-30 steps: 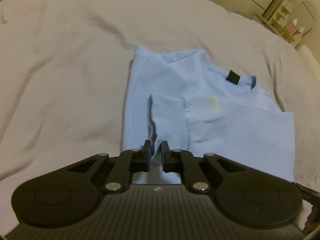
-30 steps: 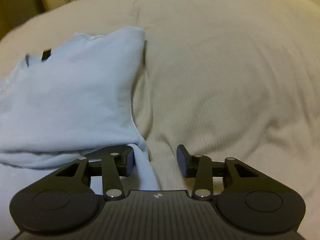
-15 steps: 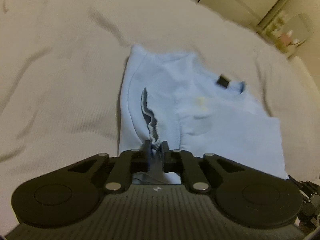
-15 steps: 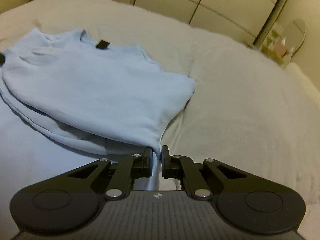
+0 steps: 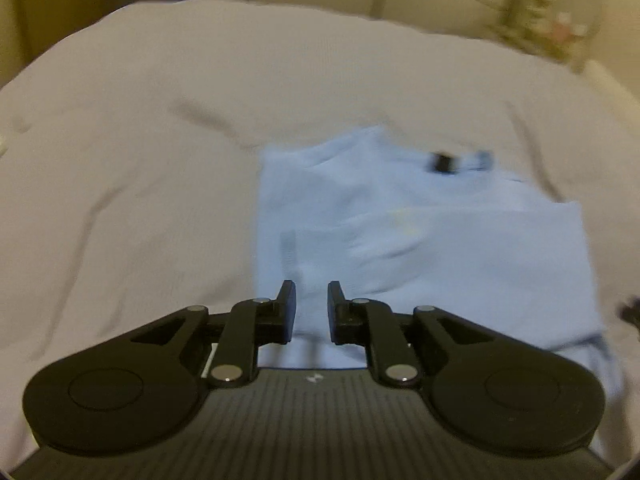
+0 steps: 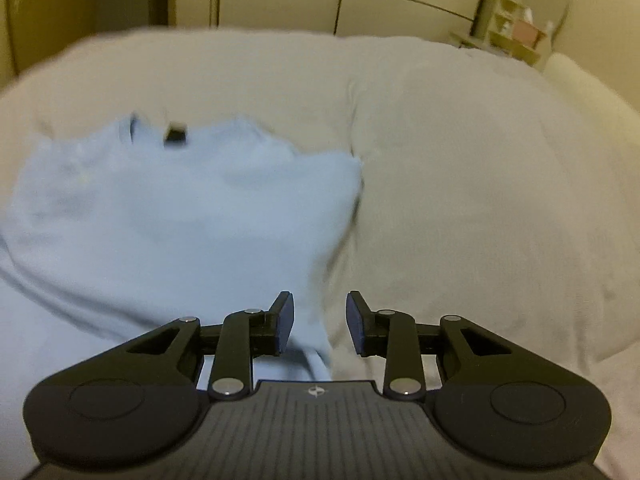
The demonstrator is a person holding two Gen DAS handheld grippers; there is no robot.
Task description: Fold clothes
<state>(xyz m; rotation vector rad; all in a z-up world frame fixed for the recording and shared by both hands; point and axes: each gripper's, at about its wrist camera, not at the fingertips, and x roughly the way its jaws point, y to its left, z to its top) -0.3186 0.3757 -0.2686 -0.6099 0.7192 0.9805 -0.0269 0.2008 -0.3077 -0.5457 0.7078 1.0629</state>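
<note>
With both of my grippers hovering low over the near edge of the light blue shirt [image 5: 420,240], I read the layout as a garment lying partly folded. It rests flat on the bed [image 5: 140,160], collar end away from me, the dark neck label [image 5: 442,161] showing at the far side. One side panel lies doubled over the body, giving a straight edge down the left and a squared flap on the right.

My left gripper [image 5: 311,306] has its fingers parted by a narrow gap, and cloth shows through that gap without being pinched. My right gripper [image 6: 320,322] stands wider apart, straddling the shirt's right border where a thin hanging fold meets the bedding; nothing is clamped there either. I judge both tools sit at the hem end because that edge would have to be lifted toward the collar for a further fold, though the same pose would fit just letting go of a fold laid down.

The surface is a soft, pale quilted cover, creased and puffy, so the fabric sinks a little and edges will not lie crisp. Beyond the bed I see cream wardrobe doors [image 6: 280,0] and, at far right, a small shelf [image 6: 516,32] with a mirror. Both views are motion-blurred.
</note>
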